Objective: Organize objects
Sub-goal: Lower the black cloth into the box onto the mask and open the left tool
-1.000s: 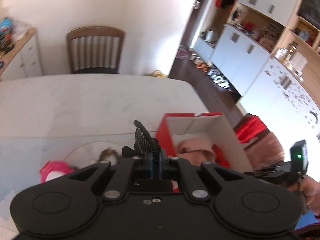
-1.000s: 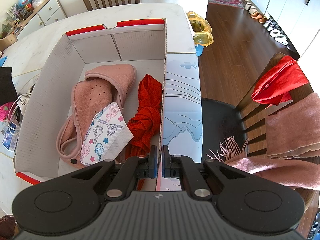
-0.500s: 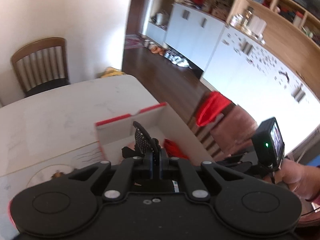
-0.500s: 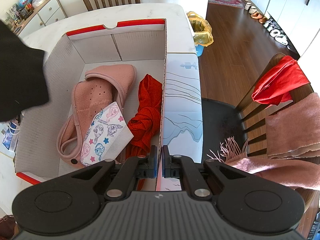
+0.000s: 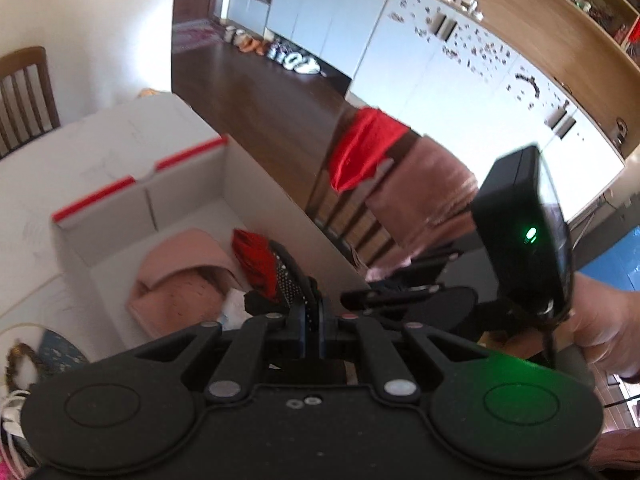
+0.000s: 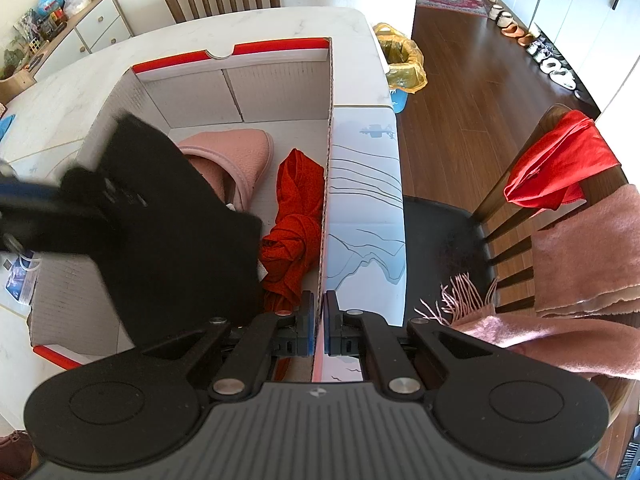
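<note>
The left tongs (image 5: 312,316) have swung across from the tabletop (image 6: 280,24) side and now hang over the open cardboard box (image 6: 276,80); a second ago they were short of the box, and in the right wrist view they were nowhere to be seen. They stay clamped almost fully together on a black cloth with white dots (image 5: 286,276), which sticks up just ahead of their tips. In the right wrist view that cloth (image 6: 176,220) now fills the left half of the box opening, blurred, covering the patterned packet that showed there before.

The right tongs (image 6: 319,322) have not shifted. They stay pinched nearly shut on the right wall of the box (image 6: 326,200), one finger inside and one outside.

Inside the box, ahead of the right tongs and slightly left, lies a crumpled red cloth (image 6: 298,216) against that gripped wall. Further left, a pink slipper (image 6: 240,152) rests on the box floor, partly hidden under the black cloth. The box stands at the tabletop edge, and right of the tongs a wooden chair (image 6: 520,184) carries red and pink cloths over its back.
</note>
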`<state>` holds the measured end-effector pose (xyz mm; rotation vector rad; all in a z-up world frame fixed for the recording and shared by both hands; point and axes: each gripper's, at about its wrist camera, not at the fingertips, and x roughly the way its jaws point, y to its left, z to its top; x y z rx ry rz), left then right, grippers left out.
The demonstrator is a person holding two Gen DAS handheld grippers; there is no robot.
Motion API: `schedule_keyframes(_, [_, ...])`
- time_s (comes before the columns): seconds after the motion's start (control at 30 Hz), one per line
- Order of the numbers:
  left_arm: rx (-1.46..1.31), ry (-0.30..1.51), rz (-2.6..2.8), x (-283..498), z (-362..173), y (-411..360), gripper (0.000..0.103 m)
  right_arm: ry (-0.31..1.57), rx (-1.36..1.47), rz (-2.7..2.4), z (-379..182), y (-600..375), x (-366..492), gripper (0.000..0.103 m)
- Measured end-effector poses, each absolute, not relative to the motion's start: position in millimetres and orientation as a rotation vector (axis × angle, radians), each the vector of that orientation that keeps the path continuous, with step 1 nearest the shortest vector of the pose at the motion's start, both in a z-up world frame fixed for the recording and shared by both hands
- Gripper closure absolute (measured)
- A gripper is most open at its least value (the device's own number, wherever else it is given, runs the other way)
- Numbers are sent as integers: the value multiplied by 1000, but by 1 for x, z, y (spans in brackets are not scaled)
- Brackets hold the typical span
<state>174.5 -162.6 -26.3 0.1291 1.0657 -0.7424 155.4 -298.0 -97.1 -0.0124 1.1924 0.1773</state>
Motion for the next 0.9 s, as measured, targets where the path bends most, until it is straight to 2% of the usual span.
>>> schedule_keyframes(0.6, [240, 1167, -660, 194, -91, -167, 97, 1192, -14, 177, -97, -298, 155, 100])
schedule_keyframes(0.9, [291, 1199, -644, 196, -106, -169, 82, 1192, -13, 177, -97, -298, 155, 100])
